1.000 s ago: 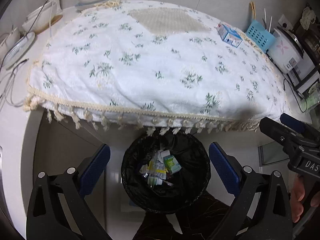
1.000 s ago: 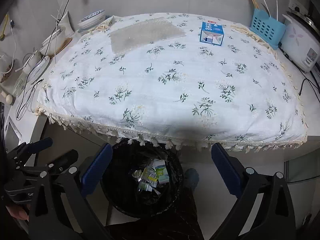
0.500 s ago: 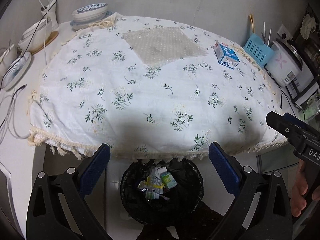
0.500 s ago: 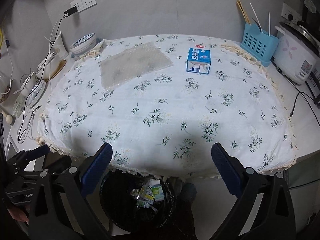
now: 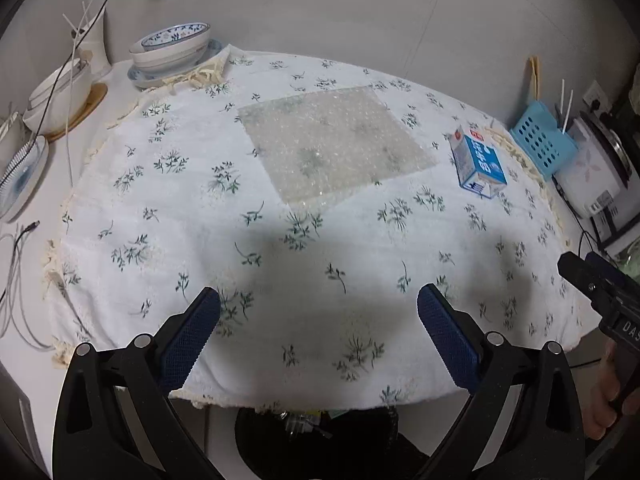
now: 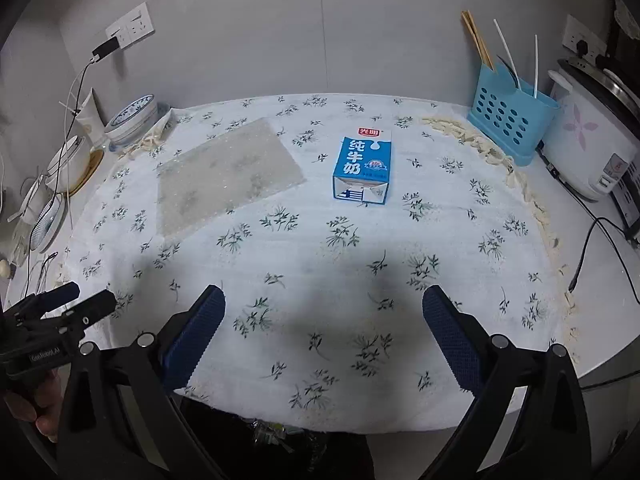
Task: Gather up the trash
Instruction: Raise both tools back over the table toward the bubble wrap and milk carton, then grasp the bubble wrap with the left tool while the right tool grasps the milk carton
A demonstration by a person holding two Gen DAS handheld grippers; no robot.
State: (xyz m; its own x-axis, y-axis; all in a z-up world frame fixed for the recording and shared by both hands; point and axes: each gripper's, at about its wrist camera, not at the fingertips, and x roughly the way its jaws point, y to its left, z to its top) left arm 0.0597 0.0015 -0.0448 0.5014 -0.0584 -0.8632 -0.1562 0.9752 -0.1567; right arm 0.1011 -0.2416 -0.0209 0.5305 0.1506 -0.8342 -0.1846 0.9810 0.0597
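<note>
A blue and white milk carton [image 6: 362,168] lies on its side on the floral tablecloth [image 6: 320,240], right of centre; it also shows at the right in the left wrist view, carton [image 5: 478,162]. A sheet of bubble wrap [image 5: 336,140] lies flat to its left, bubble wrap [image 6: 230,174]. My left gripper [image 5: 318,320] and right gripper [image 6: 322,320] both hover open and empty over the near edge of the cloth. The black-lined bin [image 5: 320,436] with wrappers in it sits below the table edge, mostly hidden.
Stacked bowls [image 5: 172,50], plates and cables crowd the left end of the counter. A blue utensil holder [image 6: 510,128] and a white rice cooker [image 6: 592,148] with its cord stand at the right. A hand holds each gripper at the frame edges.
Both grippers have risen from over the bin to above the table edge. The bin has dropped almost out of view, while the carton and bubble wrap now sit nearer the centre.
</note>
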